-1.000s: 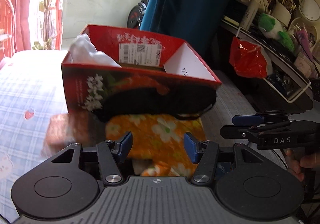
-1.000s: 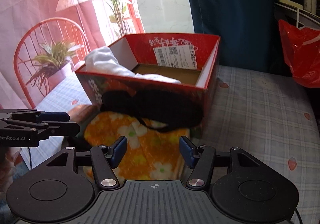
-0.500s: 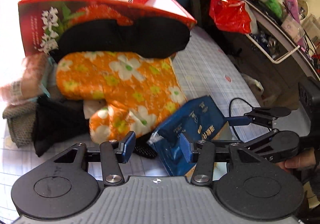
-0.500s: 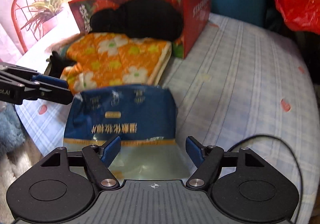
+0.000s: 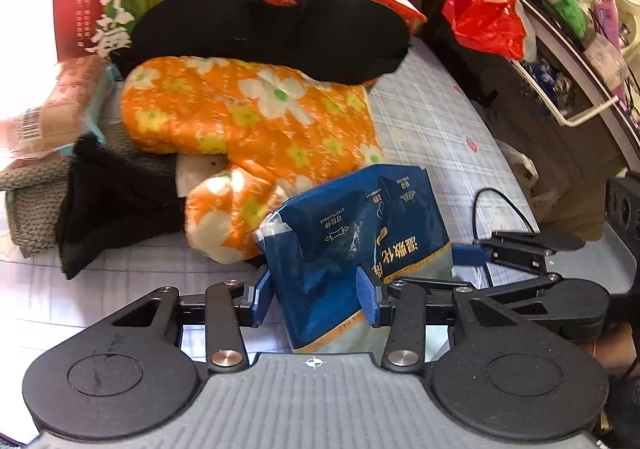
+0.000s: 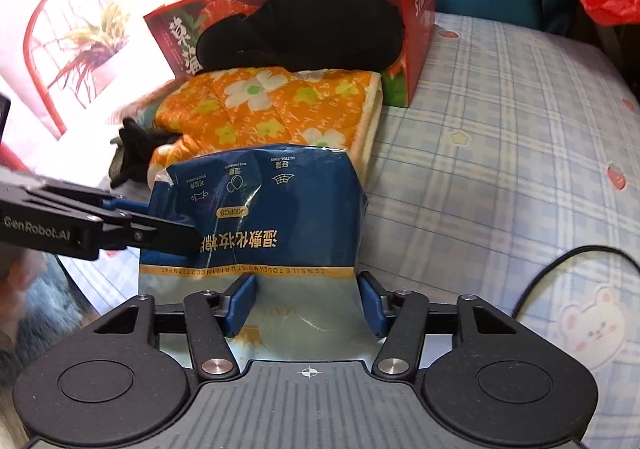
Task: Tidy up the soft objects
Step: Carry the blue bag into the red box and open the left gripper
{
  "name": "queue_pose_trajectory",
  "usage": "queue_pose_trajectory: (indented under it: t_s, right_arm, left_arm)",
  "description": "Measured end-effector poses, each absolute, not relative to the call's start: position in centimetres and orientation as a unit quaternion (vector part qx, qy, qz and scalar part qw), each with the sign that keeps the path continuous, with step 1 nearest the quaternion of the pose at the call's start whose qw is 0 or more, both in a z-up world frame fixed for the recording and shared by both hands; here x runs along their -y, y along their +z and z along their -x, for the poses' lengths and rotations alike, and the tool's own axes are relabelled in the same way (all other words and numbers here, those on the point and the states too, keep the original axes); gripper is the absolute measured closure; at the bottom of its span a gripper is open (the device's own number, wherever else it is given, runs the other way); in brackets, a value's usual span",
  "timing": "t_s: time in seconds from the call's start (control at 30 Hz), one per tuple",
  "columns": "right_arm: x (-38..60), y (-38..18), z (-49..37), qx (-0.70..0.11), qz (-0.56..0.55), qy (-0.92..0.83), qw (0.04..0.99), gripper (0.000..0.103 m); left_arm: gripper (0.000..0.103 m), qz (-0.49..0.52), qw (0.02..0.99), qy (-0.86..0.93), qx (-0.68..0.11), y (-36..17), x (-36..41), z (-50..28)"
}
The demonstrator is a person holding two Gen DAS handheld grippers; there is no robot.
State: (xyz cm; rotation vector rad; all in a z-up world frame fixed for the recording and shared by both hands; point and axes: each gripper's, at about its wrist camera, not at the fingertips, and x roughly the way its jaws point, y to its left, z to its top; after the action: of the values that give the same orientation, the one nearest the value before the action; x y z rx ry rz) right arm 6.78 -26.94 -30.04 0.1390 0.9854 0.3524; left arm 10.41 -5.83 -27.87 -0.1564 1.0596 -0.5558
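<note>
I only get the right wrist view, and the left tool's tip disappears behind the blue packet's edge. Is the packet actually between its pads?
Observer: Yes. The left wrist view shows a raised fold of the blue packet between the left tool's pads. Its jaws have just been closing, but I cannot tell whether they press yet.
Operator: And the dark thing peeking out behind the orange mitt?
Observer: A black cloth lying over a grey knitted cloth, both left of the orange mitt.
</note>
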Motion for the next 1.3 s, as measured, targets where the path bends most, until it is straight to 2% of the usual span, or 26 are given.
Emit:
queue_pose_trajectory:
  t_s: [0.47,0.83,1.3]
  right_arm:
    - [24.4,-28.1,-8.0,-0.437,-0.134,0.19,0.869,0.072]
    - [23.0,-23.6,-11.2,-0.383,-0.145,0.205,0.889,0.073]
    - [24.0,-15.6,-18.6,-0.296,-0.138,0.189,0.926,0.073]
  left_arm:
    - [0.062,0.071,0.878,-0.212,-0.423,-24.6,2.4,-11.3]
    - [0.063,0.061,0.911,-0.211,-0.348,-19.1,-0.1,-13.6]
    - [0.063,0.039,0.928,-0.249,-0.273,-10.8,1.5,-22.9]
